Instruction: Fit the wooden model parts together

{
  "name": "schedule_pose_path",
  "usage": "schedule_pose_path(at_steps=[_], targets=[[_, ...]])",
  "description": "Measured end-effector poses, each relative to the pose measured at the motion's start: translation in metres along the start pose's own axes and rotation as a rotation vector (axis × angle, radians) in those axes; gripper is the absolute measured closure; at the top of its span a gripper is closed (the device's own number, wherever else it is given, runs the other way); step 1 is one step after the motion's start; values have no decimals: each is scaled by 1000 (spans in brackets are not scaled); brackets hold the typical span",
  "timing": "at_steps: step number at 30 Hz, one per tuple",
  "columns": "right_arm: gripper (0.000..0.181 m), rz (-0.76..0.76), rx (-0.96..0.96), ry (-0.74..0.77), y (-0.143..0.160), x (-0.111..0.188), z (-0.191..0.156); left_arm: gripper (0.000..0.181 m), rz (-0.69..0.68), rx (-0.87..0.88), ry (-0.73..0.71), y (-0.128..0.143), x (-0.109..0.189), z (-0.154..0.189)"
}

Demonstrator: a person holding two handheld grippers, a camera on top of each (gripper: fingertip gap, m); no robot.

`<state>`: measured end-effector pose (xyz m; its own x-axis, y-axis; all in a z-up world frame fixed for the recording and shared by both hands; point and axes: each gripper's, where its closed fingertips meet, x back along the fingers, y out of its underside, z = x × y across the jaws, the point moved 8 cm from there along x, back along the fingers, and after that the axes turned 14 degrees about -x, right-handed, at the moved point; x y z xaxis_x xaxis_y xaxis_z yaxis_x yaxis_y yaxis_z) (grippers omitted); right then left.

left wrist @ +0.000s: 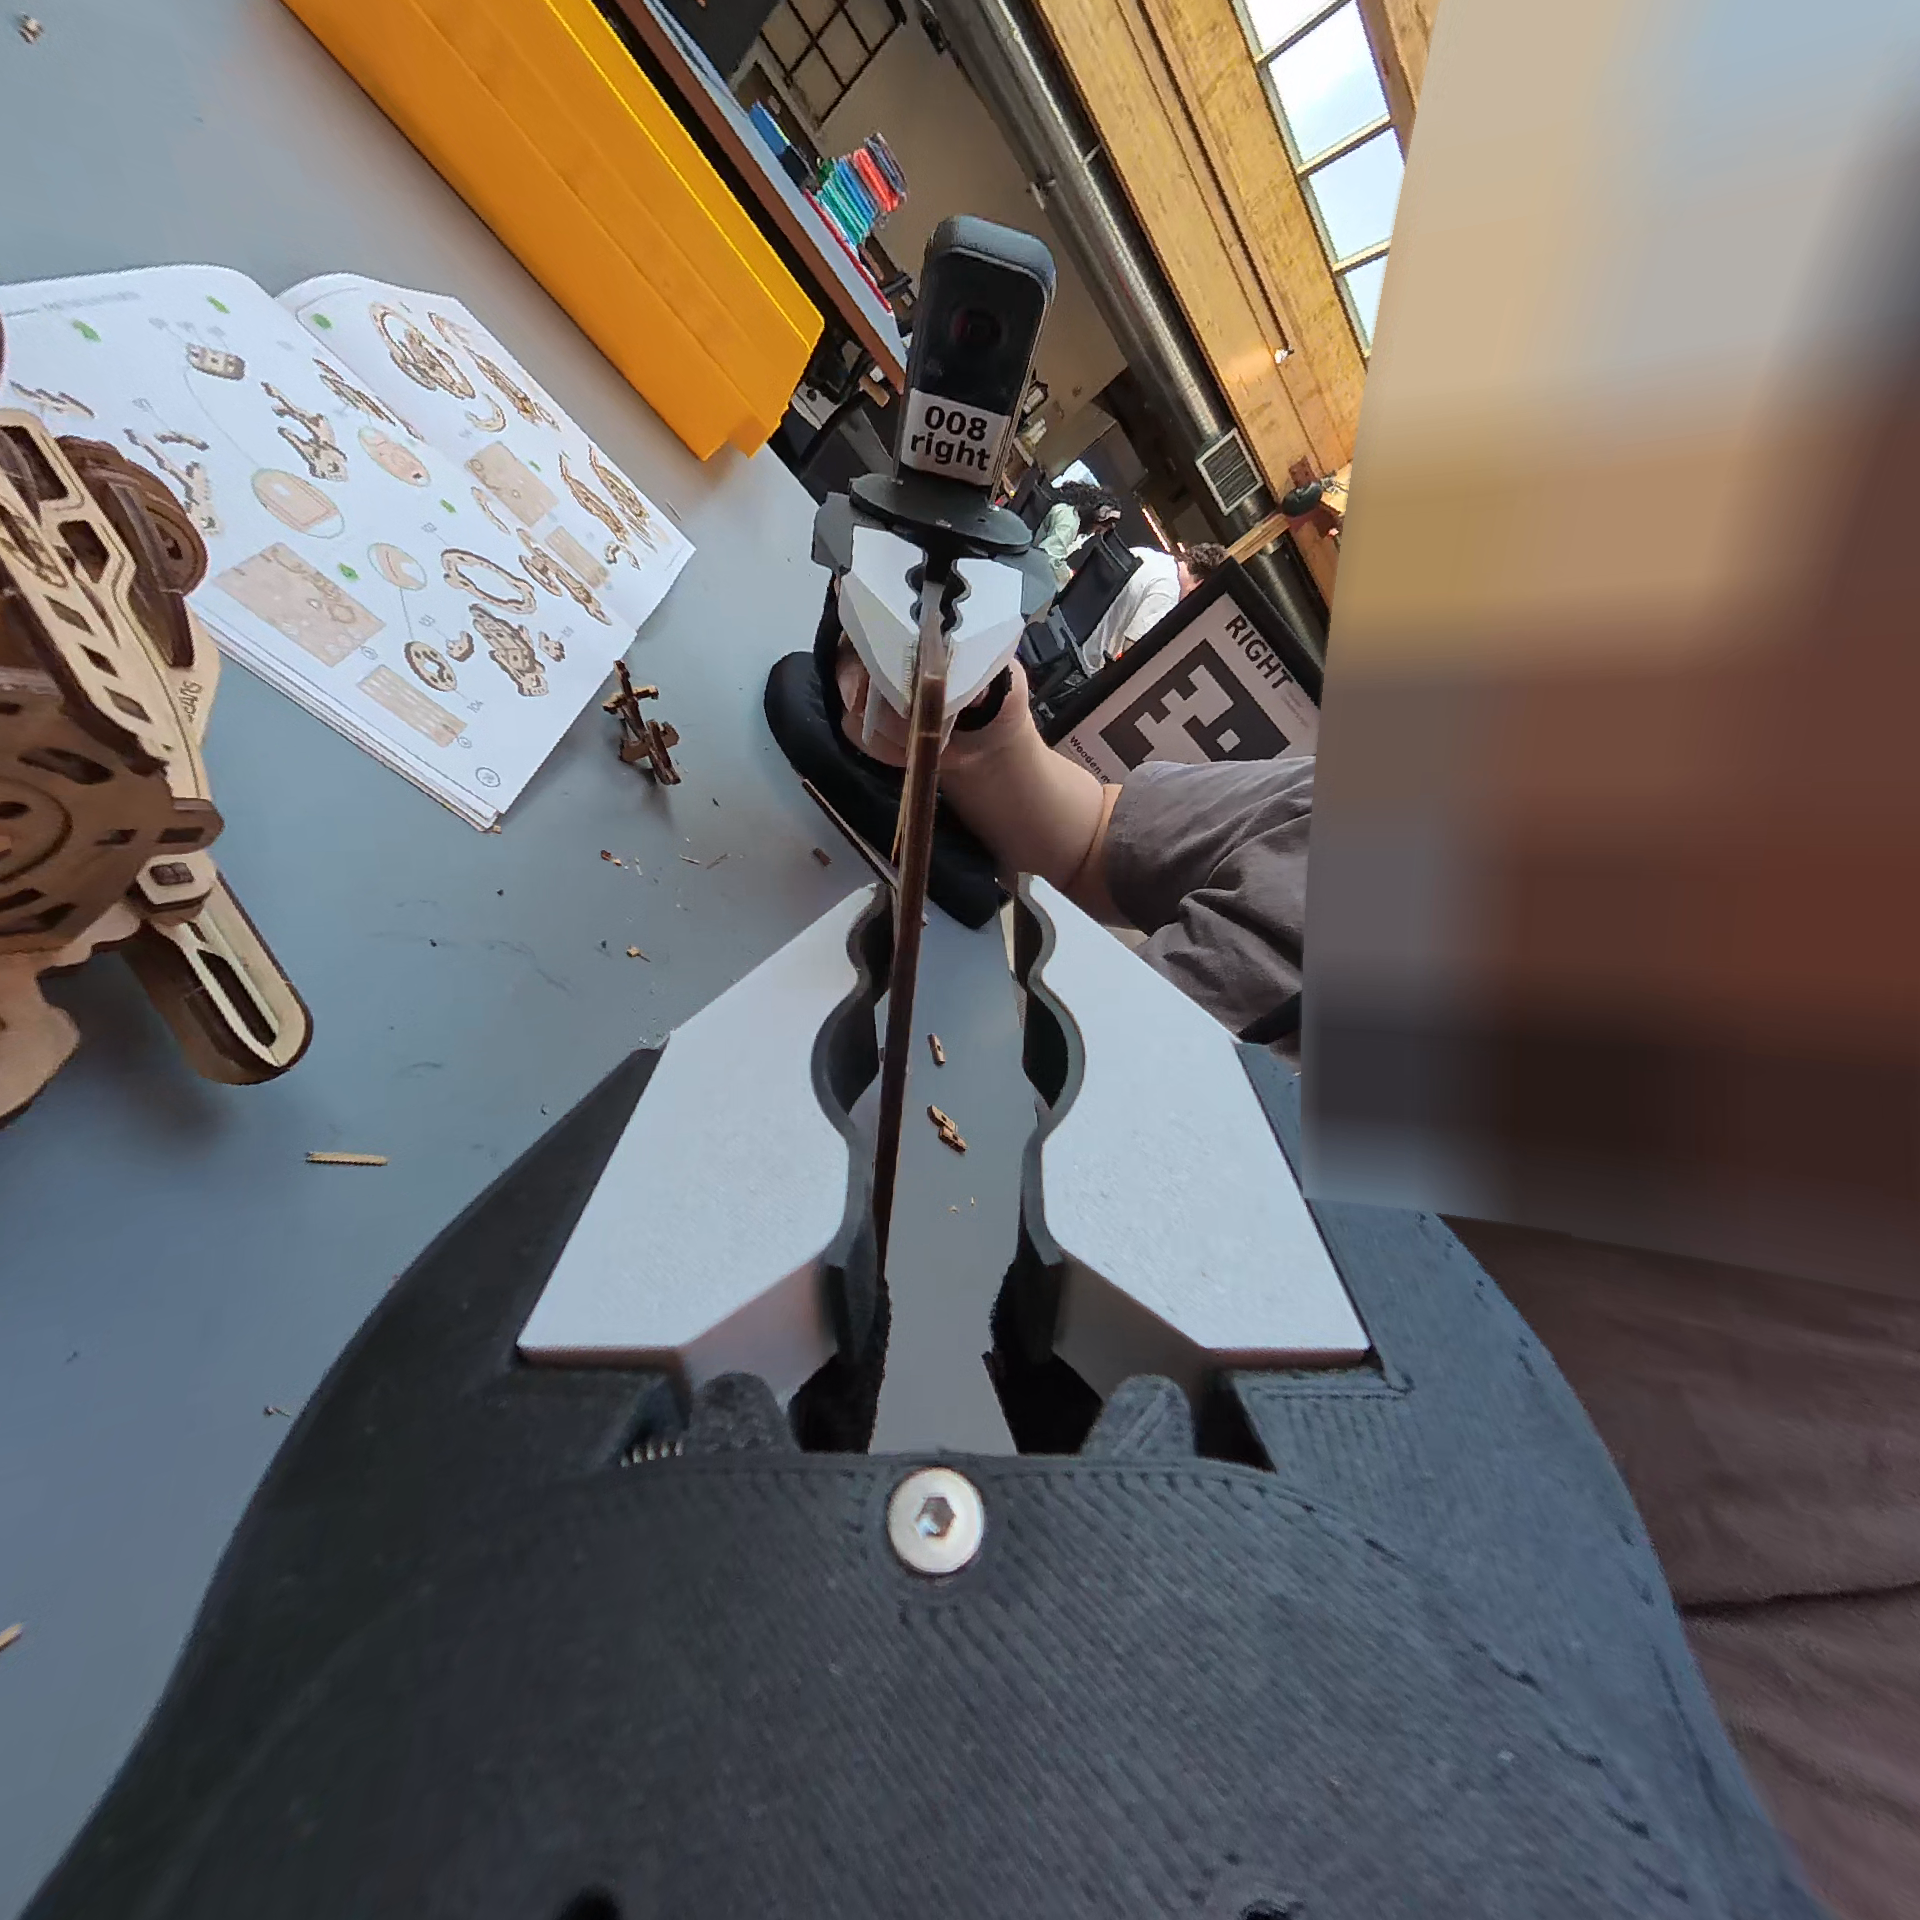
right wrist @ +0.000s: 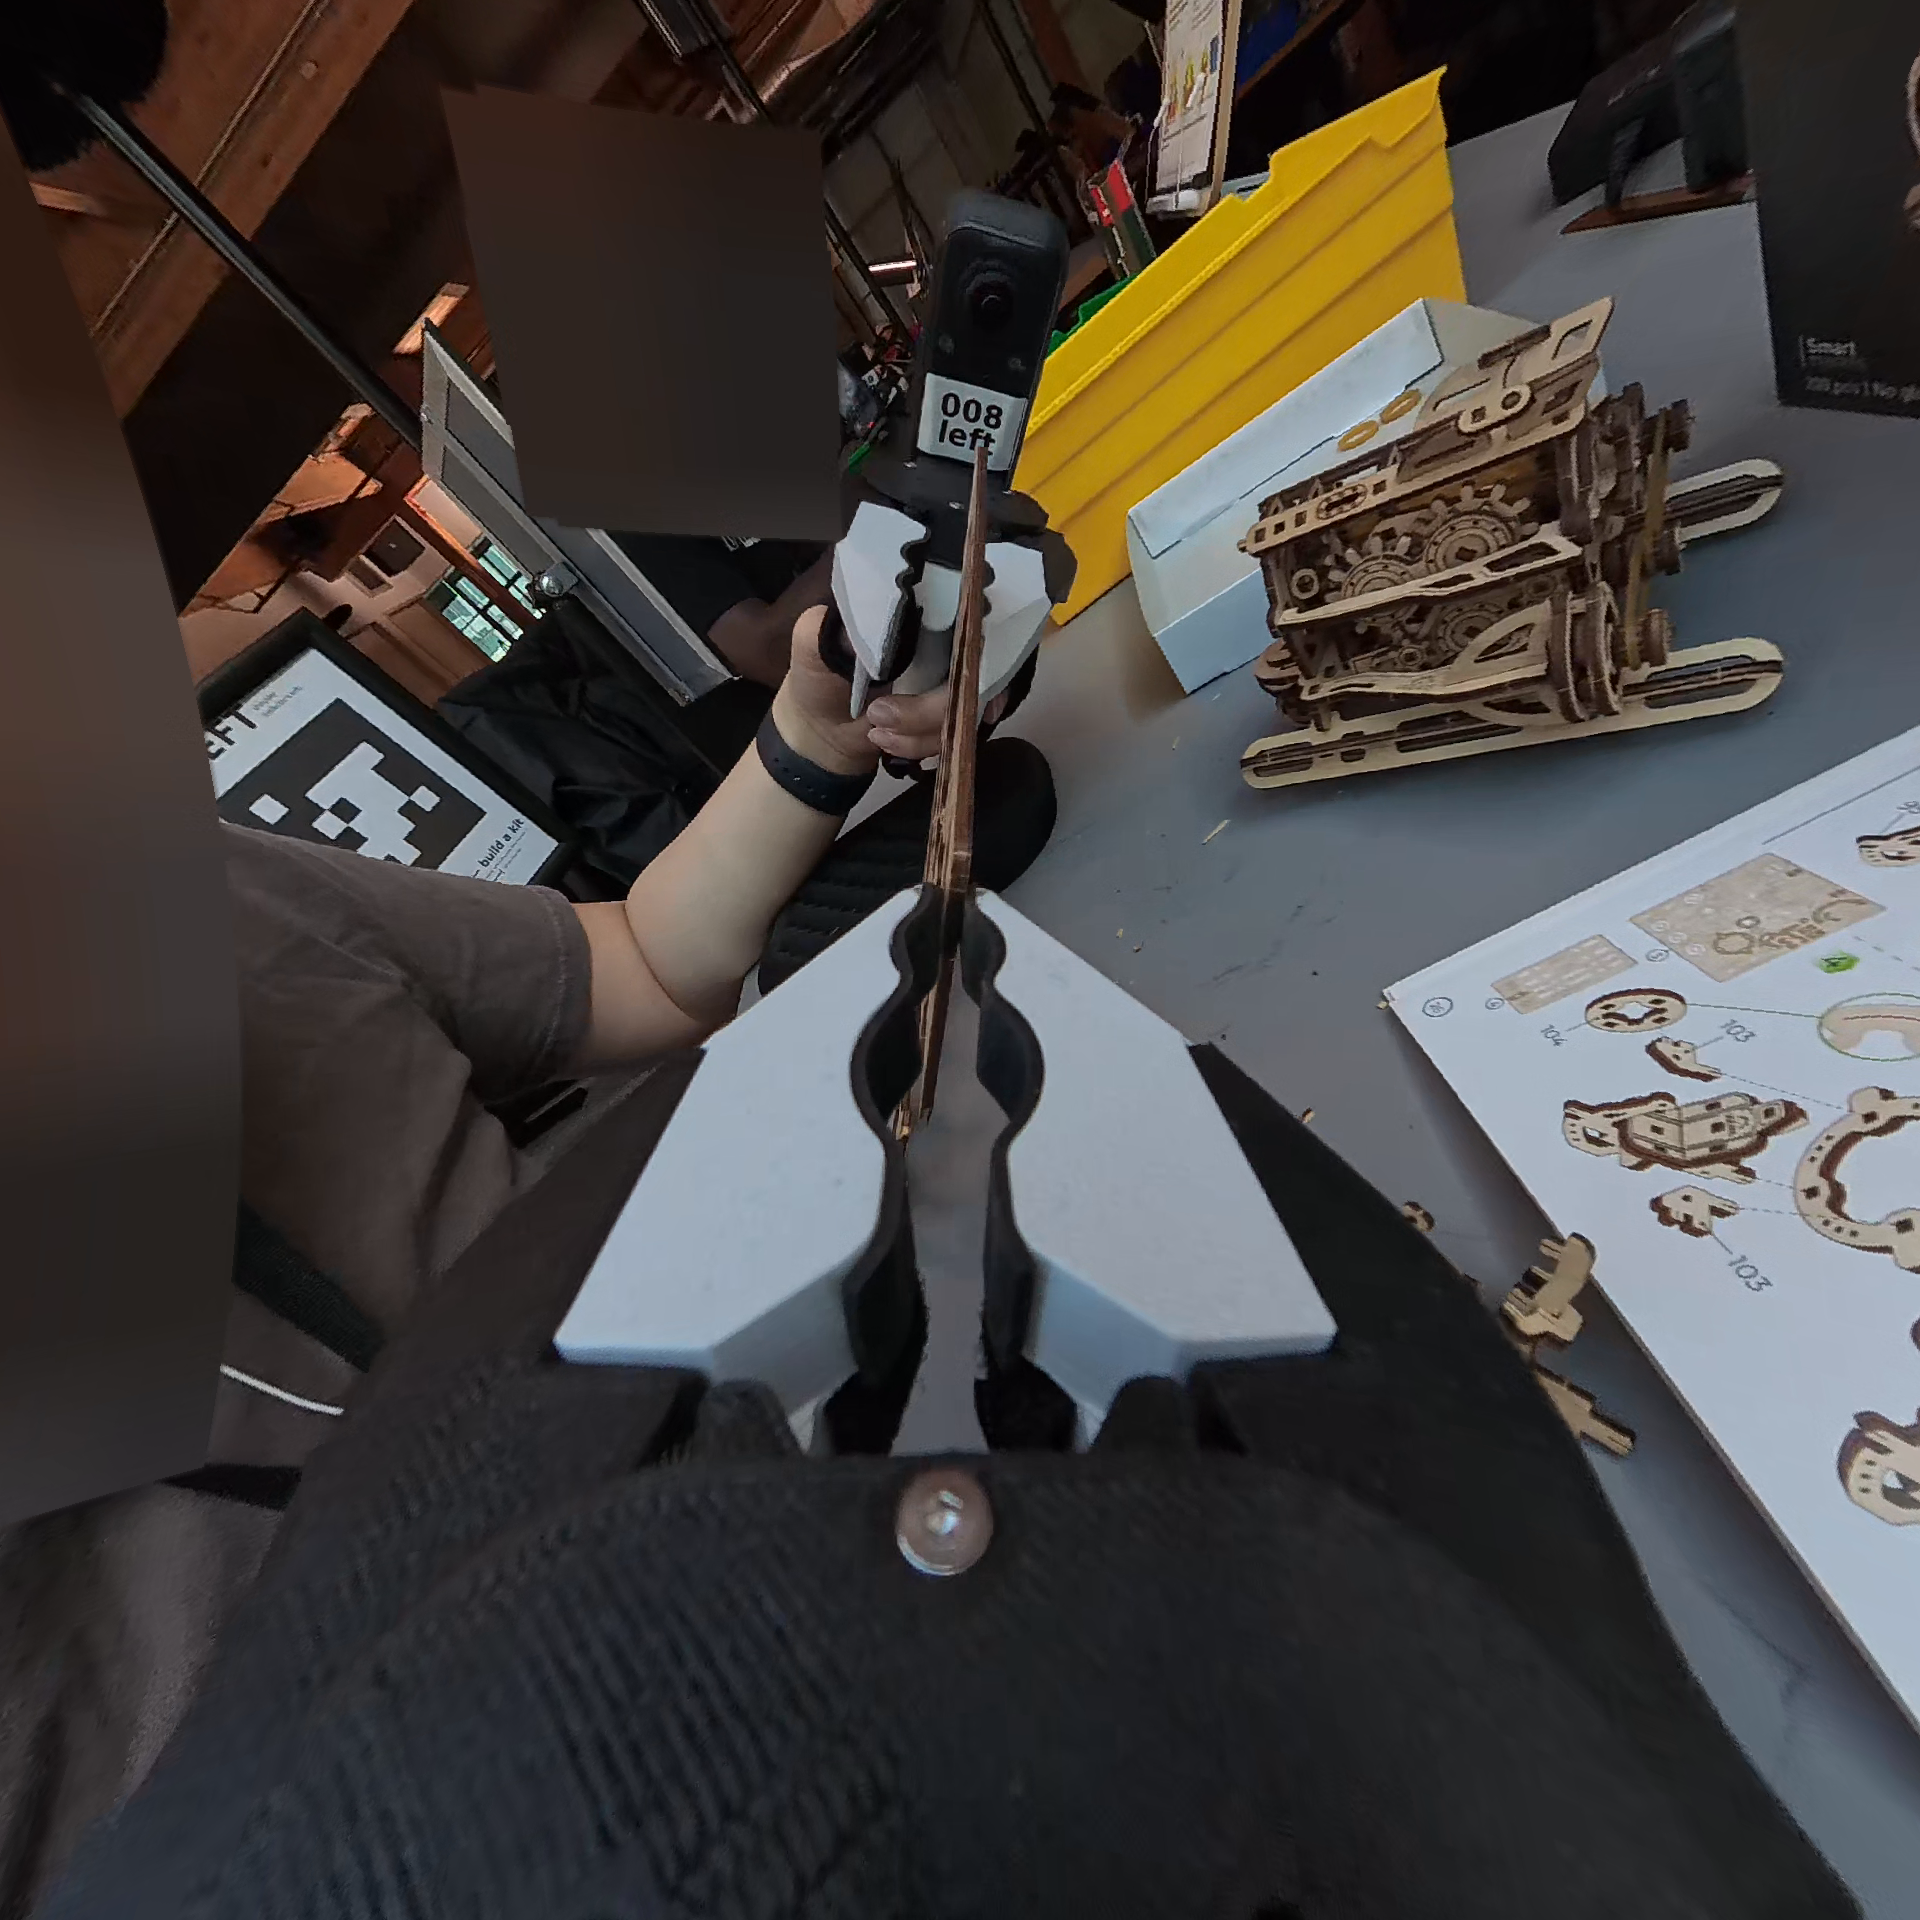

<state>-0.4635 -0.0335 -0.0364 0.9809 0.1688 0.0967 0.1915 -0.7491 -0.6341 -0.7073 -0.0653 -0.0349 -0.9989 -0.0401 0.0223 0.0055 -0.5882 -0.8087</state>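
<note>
A thin wooden sheet (left wrist: 902, 935), seen edge-on, spans between the two grippers above the grey table (left wrist: 364, 1039). My left gripper (left wrist: 951, 904) is open: the sheet runs along its left finger (left wrist: 727, 1122), with a clear gap to the right finger (left wrist: 1164, 1122). My right gripper (right wrist: 948, 914) is shut on the other end of the sheet (right wrist: 956, 748), with both pads pressed on it. In the left wrist view the right gripper (left wrist: 935, 613) shows closed on the sheet. In the right wrist view the left gripper (right wrist: 940, 592) shows with its fingers apart around the sheet.
A built wooden model (left wrist: 94, 727) (right wrist: 1496, 582) stands on the table beside an open instruction booklet (left wrist: 364, 499) (right wrist: 1714, 1143). A yellow bin (left wrist: 582, 177) (right wrist: 1247, 301) and a white box (right wrist: 1195, 582) lie behind. Small loose wooden pieces (left wrist: 644, 722) (right wrist: 1548, 1309) and splinters lie around. My hands' fingertips stand some 10 cm from each other.
</note>
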Motion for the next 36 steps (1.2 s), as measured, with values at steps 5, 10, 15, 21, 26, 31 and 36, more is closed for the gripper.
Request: schedule_pose_path(at_steps=[5, 10, 15, 21, 26, 31, 36], targets=[[181, 11, 42, -35, 2, -1, -1, 179, -41, 12, 3, 5, 0, -3], [174, 11, 125, -45, 3, -1, -2, 181, -64, -13, -23, 6, 0, -4], [160, 16, 227, 12, 6, -1, -1, 181, -82, -46, -50, 6, -1, -3], [160, -40, 199, 44, 13, -1, 7, 181, -81, -50, -43, 7, -4, -3], [159, -53, 151, 51, 14, -3, 13, 181, -84, -58, -48, 6, -5, -2], [159, -51, 128, 52, 13, -1, 15, 181, -78, -58, -68, 6, -4, -4], [158, -13, 29, 35, 9, 4, 17, 181, -55, -64, -87, 3, -1, -3]])
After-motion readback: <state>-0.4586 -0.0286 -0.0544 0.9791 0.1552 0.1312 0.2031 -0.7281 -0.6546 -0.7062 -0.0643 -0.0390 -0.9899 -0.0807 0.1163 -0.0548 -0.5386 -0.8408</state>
